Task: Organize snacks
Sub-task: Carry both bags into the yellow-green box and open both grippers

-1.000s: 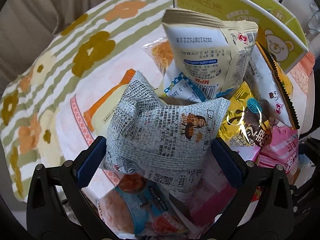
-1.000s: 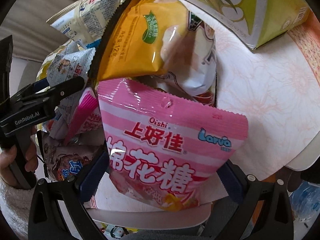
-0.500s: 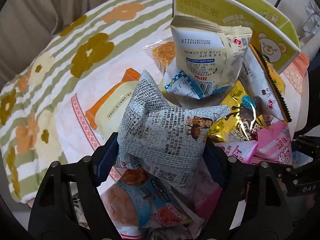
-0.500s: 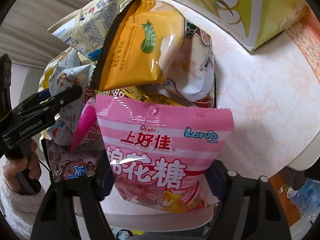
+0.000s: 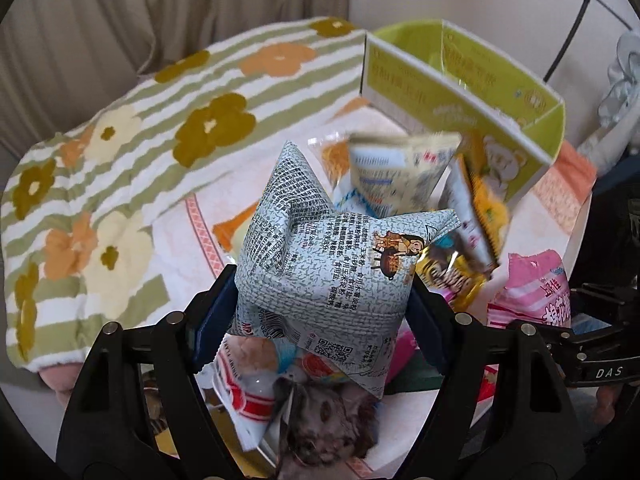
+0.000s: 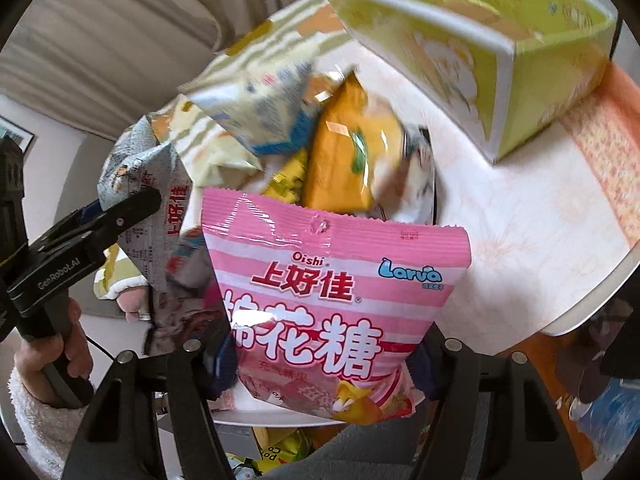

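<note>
In the left wrist view a grey newsprint-patterned snack bag [image 5: 320,264] hangs above the snack pile, and my left gripper [image 5: 322,312] is shut on its sides. In the right wrist view my right gripper [image 6: 322,360] pinches a pink marshmallow bag [image 6: 328,280] by its lower part. Its jaws are still closing, with the bag raised off the pile. The left gripper [image 6: 100,216] and the hand [image 6: 60,344] holding it show at the left of that view. An open yellow-green box [image 5: 460,92] stands behind the pile, also seen as the box [image 6: 500,60] at upper right.
Loose snack packets, among them an orange bag [image 6: 348,152] and a cream bag [image 5: 396,168], lie heaped on a round white table [image 6: 520,220]. A floral striped blanket [image 5: 140,140] lies to the left. The table's edge runs along the right.
Both grippers closed from wide open onto their bags. Both then rose with the bags, so the pile and the box now look farther away.
</note>
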Demonstrator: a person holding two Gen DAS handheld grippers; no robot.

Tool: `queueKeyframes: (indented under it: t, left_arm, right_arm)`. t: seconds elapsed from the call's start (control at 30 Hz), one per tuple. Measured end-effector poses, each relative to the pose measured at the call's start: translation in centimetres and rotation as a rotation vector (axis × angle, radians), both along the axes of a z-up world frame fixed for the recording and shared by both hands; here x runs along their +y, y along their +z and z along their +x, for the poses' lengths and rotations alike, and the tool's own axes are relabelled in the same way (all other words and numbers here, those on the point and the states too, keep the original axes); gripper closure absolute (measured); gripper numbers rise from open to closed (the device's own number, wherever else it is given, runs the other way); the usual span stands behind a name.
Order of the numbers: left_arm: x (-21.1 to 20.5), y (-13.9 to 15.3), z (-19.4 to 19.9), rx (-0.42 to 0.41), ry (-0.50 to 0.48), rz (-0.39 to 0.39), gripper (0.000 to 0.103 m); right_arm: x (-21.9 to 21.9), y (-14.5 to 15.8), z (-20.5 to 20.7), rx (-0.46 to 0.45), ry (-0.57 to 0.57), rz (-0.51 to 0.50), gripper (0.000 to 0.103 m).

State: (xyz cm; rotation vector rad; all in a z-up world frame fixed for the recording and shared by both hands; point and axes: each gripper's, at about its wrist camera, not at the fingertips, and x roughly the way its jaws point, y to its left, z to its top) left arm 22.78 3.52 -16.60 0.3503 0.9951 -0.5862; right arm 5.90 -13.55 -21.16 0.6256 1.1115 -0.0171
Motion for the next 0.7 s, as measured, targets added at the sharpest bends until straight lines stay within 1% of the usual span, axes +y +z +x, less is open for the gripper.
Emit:
queueKeyframes:
  t: [0.2, 0.3, 0.37, 0.47, 0.63, 0.7]
  left_arm:
    - [-0.5, 4.5, -0.4, -0.055, 0.035, -0.065, 0.027]
    - [-1.7, 6.0, -0.2, -0.079, 0.044, -0.080, 0.027]
    - [-2.9, 6.8, 0.0, -0.089, 0.052, -0.089, 0.027]
    - [-5.2, 7.6, 0.4, -0.101, 0.061, -0.101, 0.027]
    - [-11.3, 8.5, 1.0, -0.118, 0.094, -0.112, 0.027]
    - [-13.8, 8.4, 1.3, -0.109, 0.116, -0.121, 0.027]
  right_arm:
    - [-1.7, 5.5, -0.3, -0.128, 0.029, -0.061, 0.039]
    - [-2.5, 7.5, 1.4, -0.165, 0.033, -0.075, 0.039]
    - [-4.1, 8.5, 1.6, -0.187, 0.034, -0.087, 0.039]
    - [-7.6, 10.0, 2.7, -0.219, 0.037, -0.123, 0.039]
    - [-14.2, 10.9, 4.0, -0.257, 0.062, -0.183, 0.039]
    - [-16.5, 11.0, 4.9, -0.262, 0.075, -0.199, 0.039]
